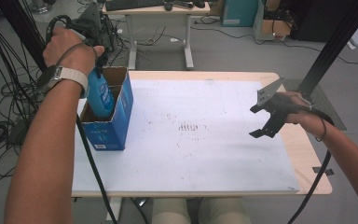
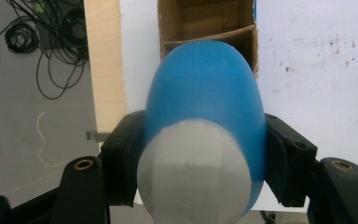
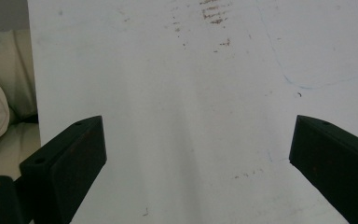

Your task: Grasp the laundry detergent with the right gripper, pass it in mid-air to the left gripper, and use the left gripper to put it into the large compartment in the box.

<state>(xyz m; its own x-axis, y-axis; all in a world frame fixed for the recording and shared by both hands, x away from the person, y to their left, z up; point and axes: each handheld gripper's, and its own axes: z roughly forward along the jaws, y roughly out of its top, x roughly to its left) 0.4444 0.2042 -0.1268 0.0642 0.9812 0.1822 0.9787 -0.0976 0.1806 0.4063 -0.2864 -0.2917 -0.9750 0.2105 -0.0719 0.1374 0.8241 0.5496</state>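
Bottle [image 1: 100,95] upright, cap up, base in box [image 1: 114,126]; left gripper [image 1: 99,59] fingers clamp it

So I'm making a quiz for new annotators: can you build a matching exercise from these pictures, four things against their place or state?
Things:
1. blue plastic bottle with grey cap
2. blue cardboard box
3. left claw
4. right claw

States:
A. open, nothing between its jaws, above the white board
B. shut on the bottle
C. stands at the table's left edge, top flaps open
D. held upright, lower part inside the box

Pairs: 1-D, 2-C, 3-B, 4-A
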